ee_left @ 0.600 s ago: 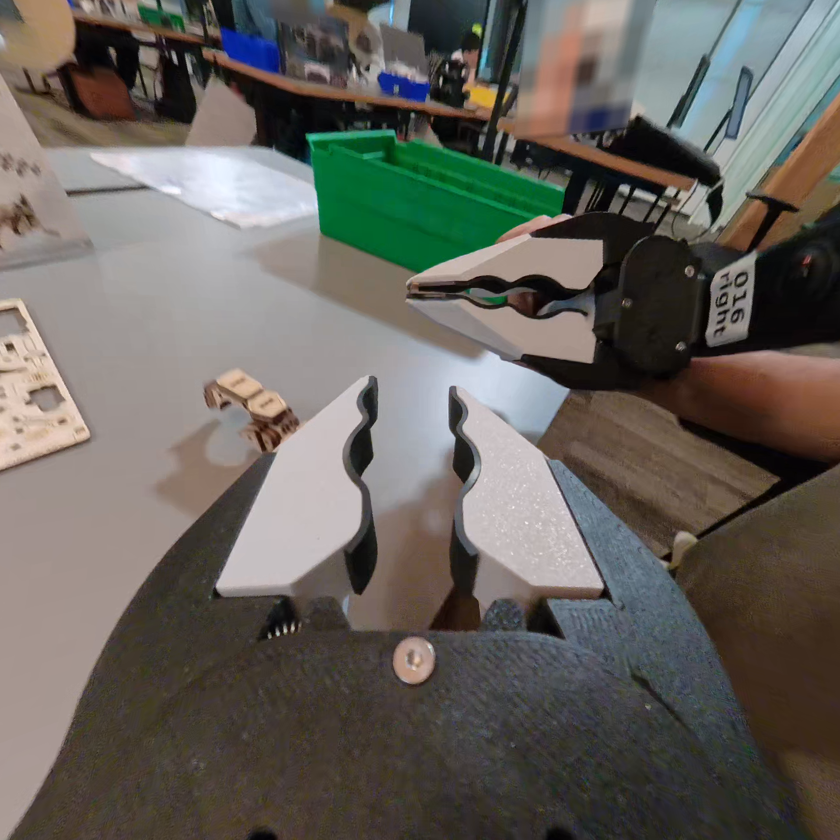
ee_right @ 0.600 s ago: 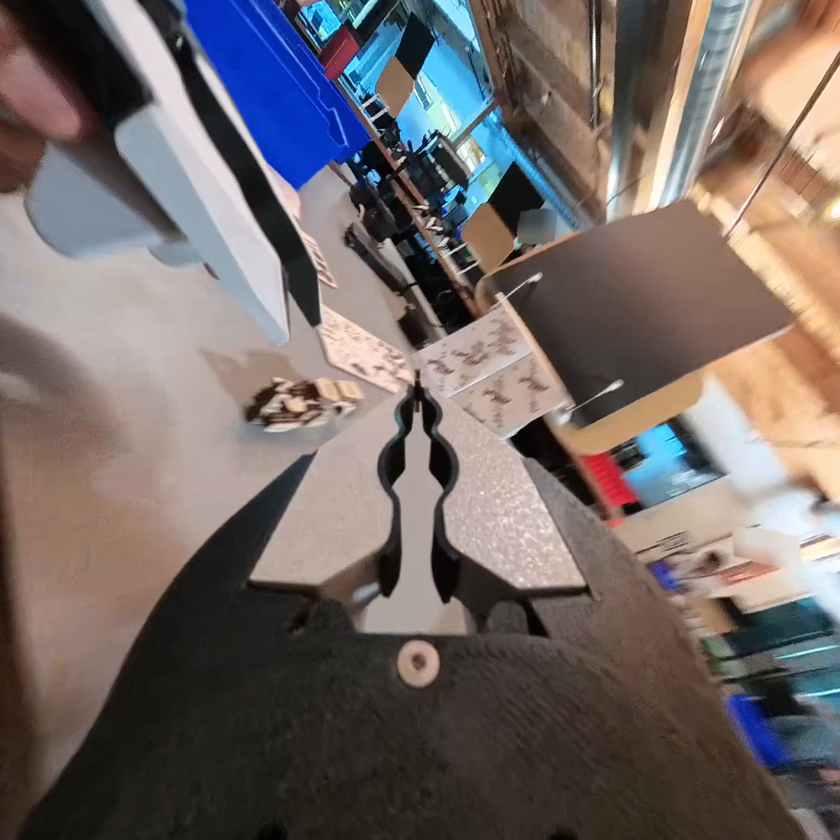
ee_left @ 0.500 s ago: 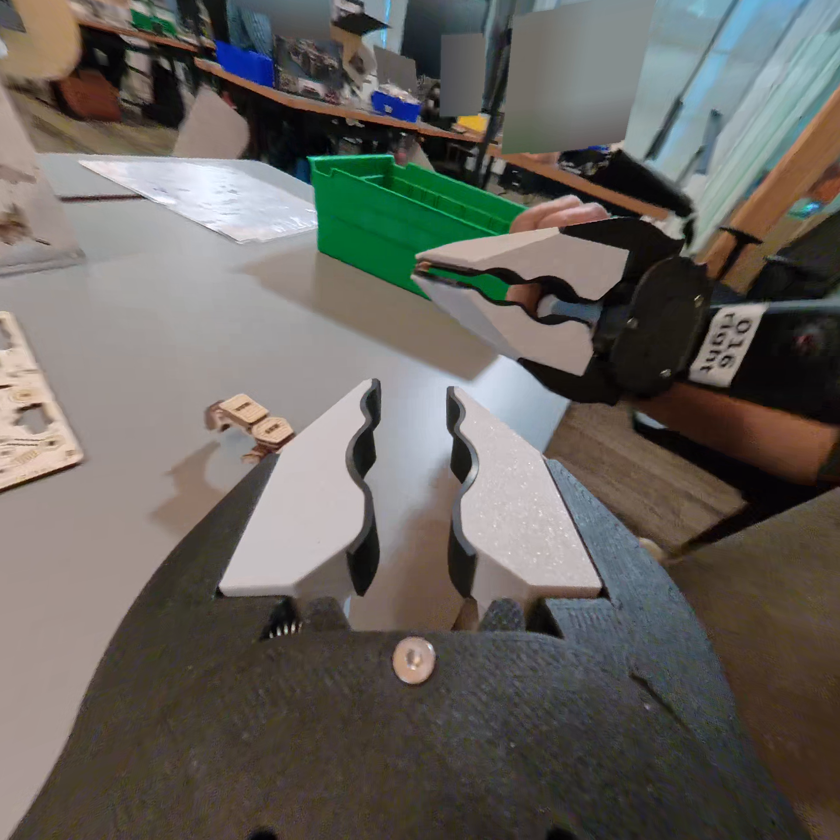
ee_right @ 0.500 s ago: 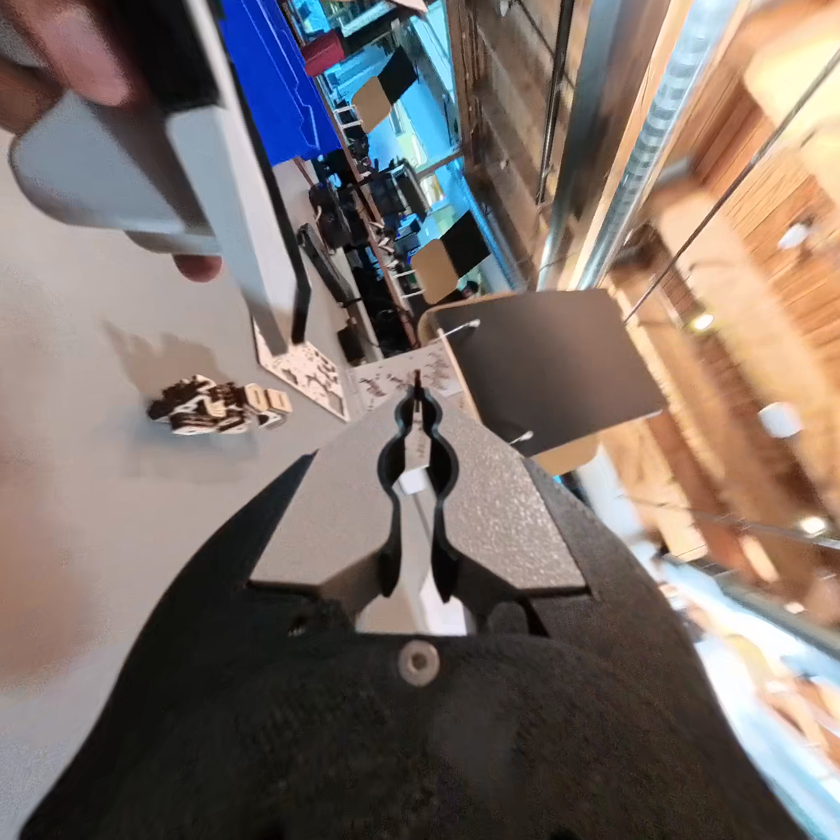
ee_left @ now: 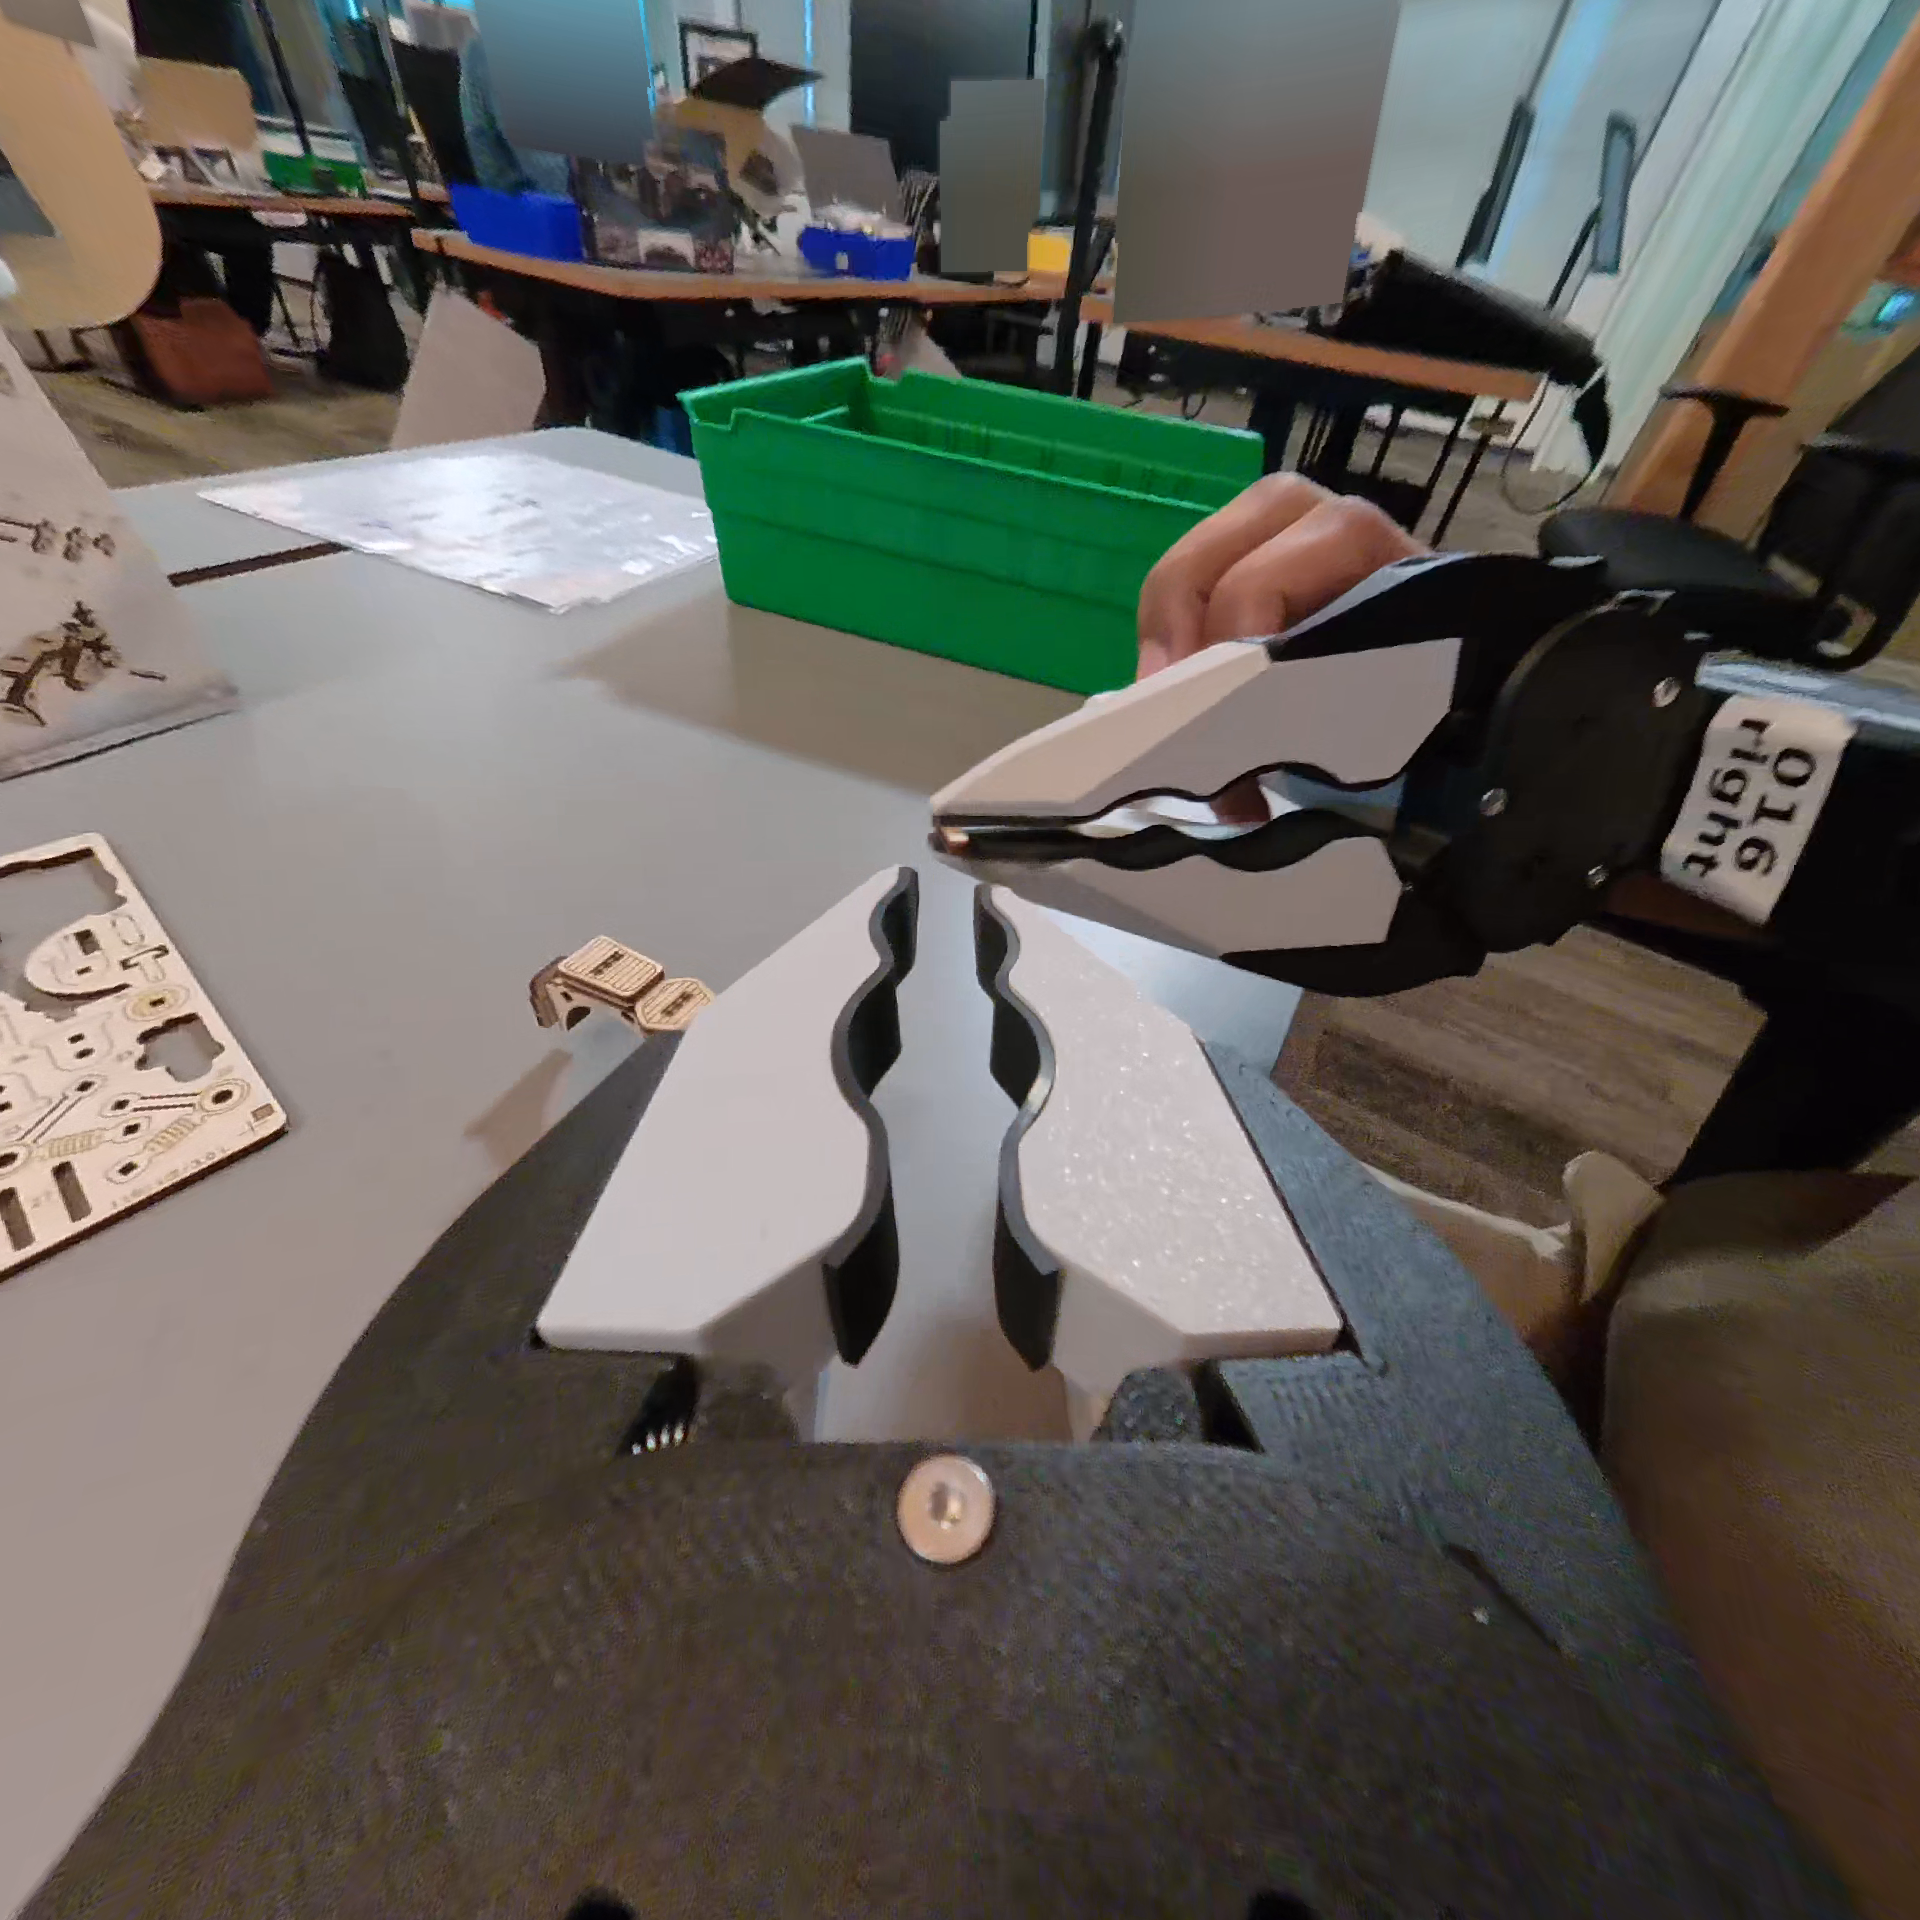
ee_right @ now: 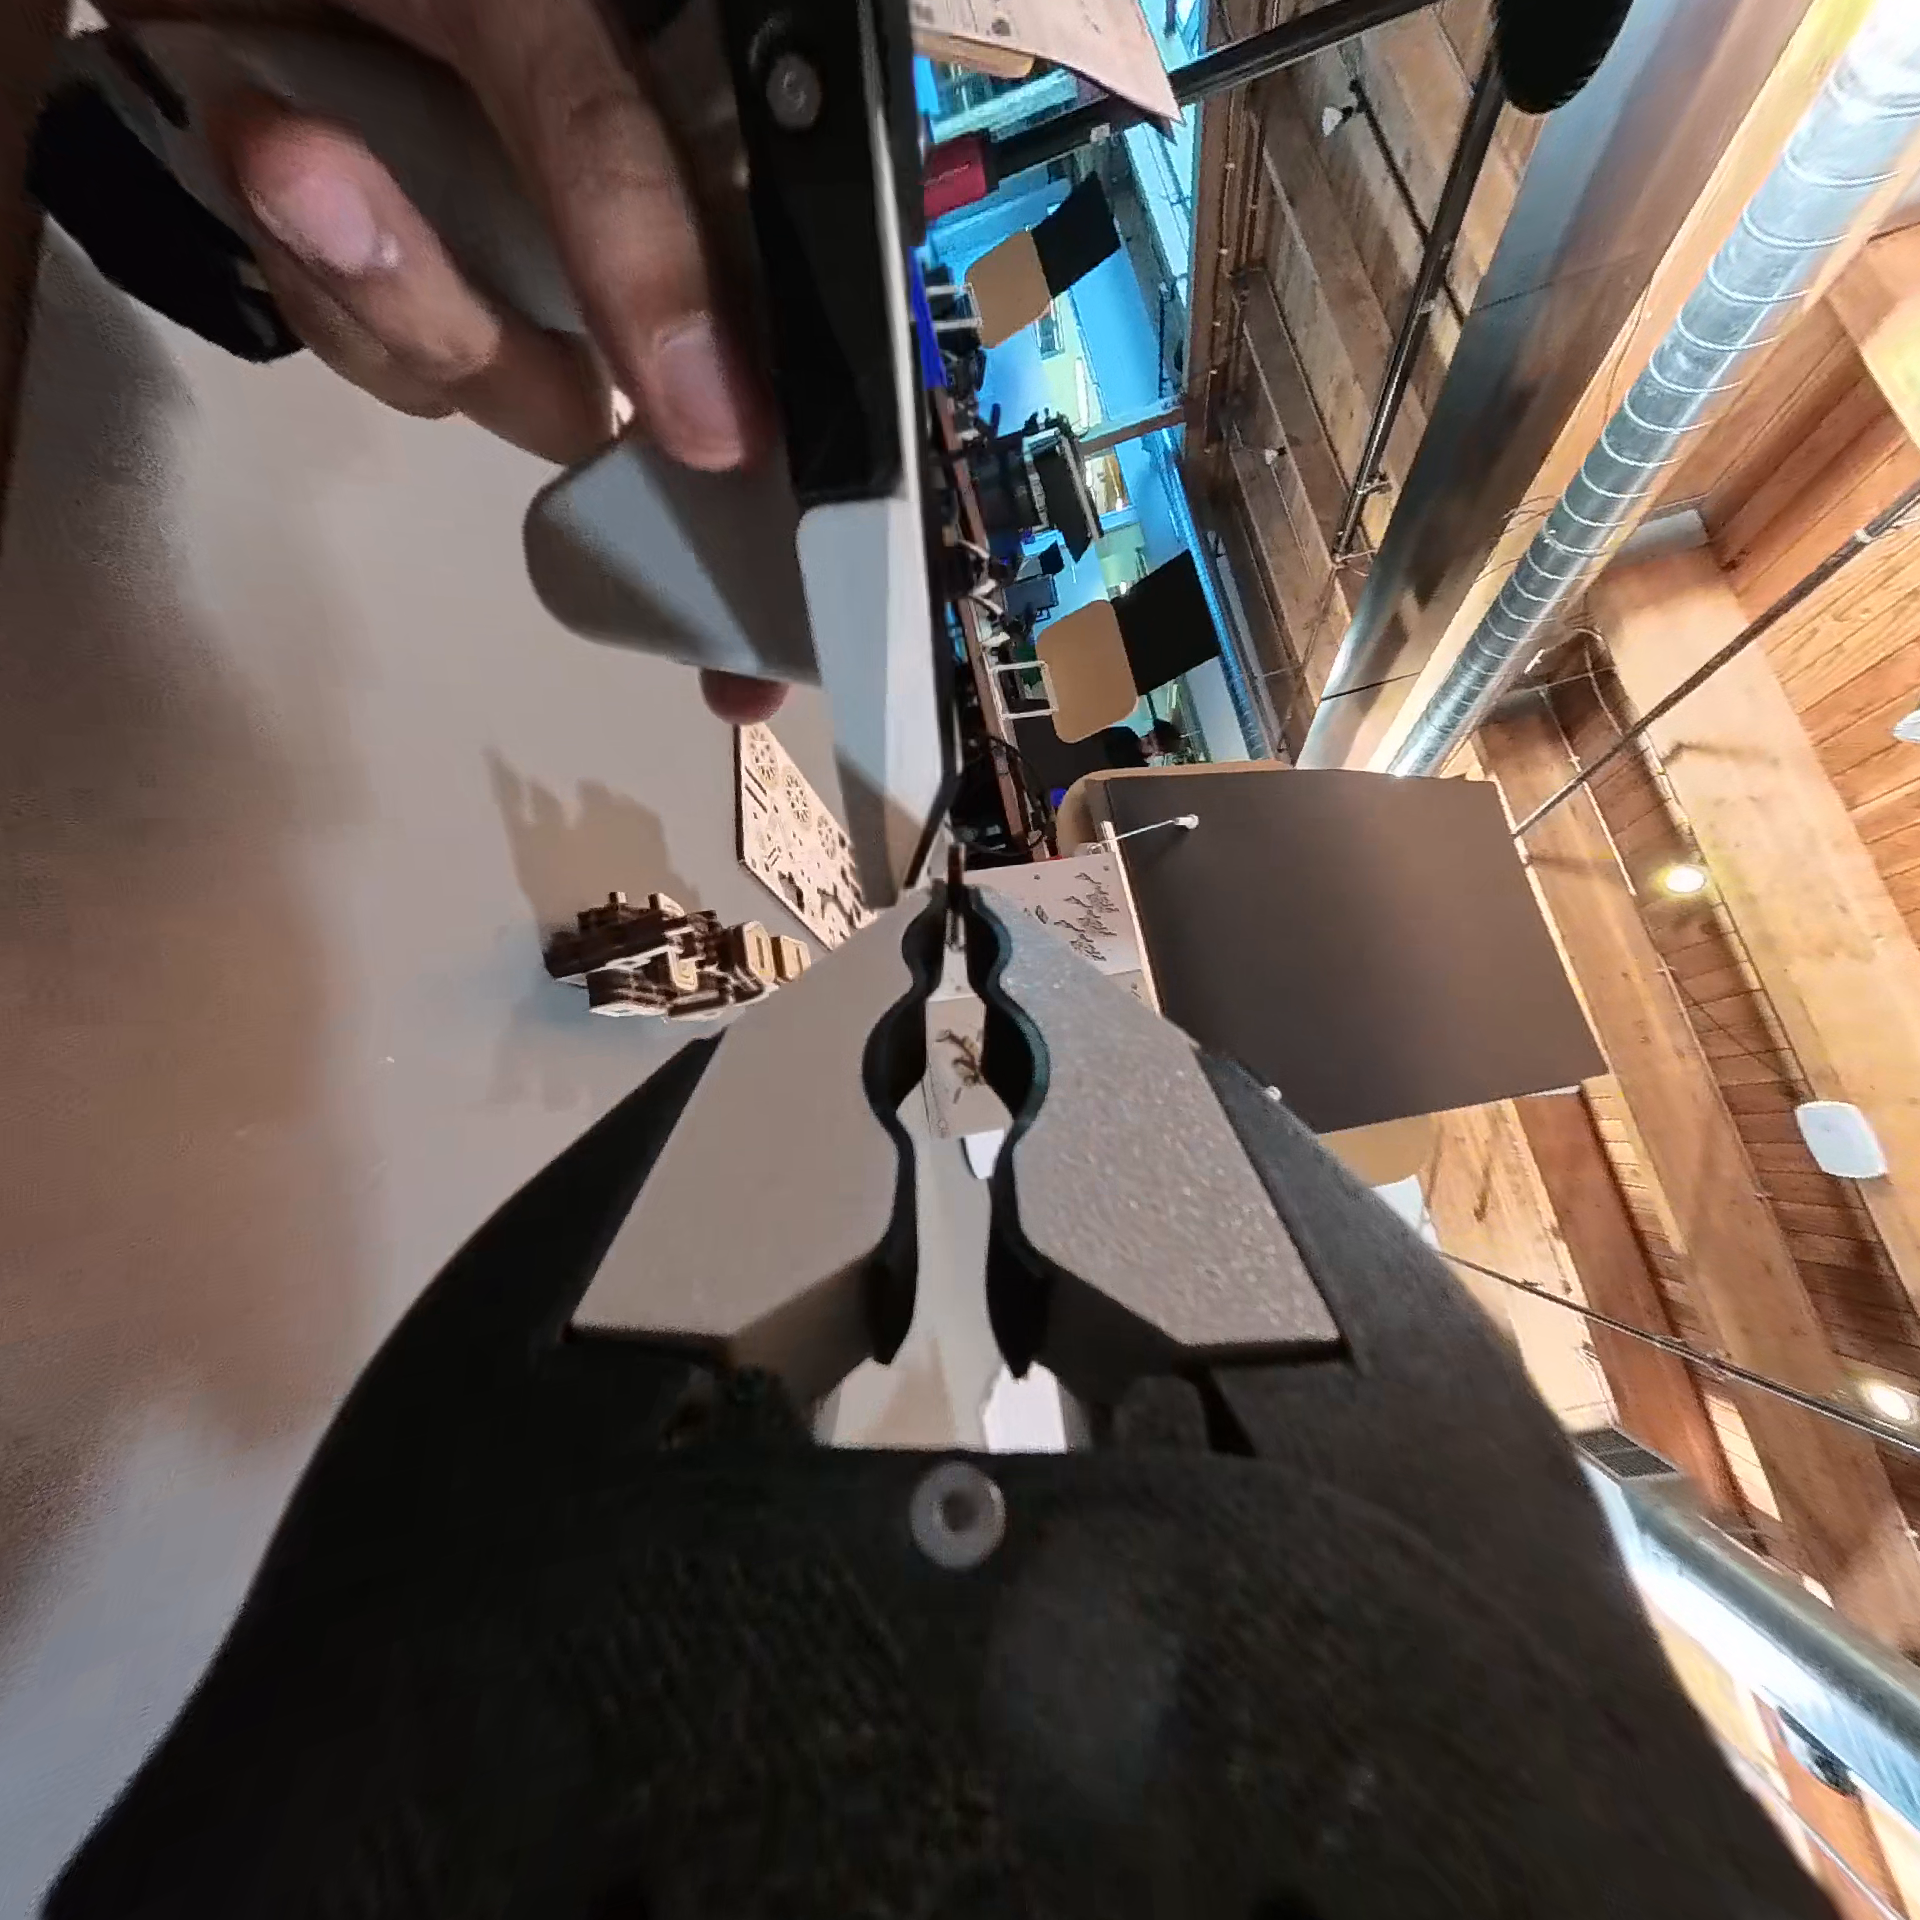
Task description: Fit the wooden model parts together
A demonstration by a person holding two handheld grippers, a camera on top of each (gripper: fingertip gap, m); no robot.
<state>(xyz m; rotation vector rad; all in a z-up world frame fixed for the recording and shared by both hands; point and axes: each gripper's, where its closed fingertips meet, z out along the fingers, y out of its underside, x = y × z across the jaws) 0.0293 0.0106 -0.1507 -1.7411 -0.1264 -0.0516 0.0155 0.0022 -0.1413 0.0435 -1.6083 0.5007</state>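
To the left of the left gripper (ee_left: 945, 904) a punched wooden parts sheet (ee_left: 94, 1049) lies flat on the grey table (ee_left: 468, 779). Nearer, just beside the left finger and ahead of it, sits the small part-built wooden model (ee_left: 621, 982), untouched. The left gripper hovers empty, its jaws slightly apart. To its right, nearly tip to tip, the right gripper (ee_left: 951, 840) is clenched on a thin sliver of wood (ee_left: 948, 841). The step looks like a handover or alignment of this piece. Next, the piece probably needs careful alignment before fitting into the model.
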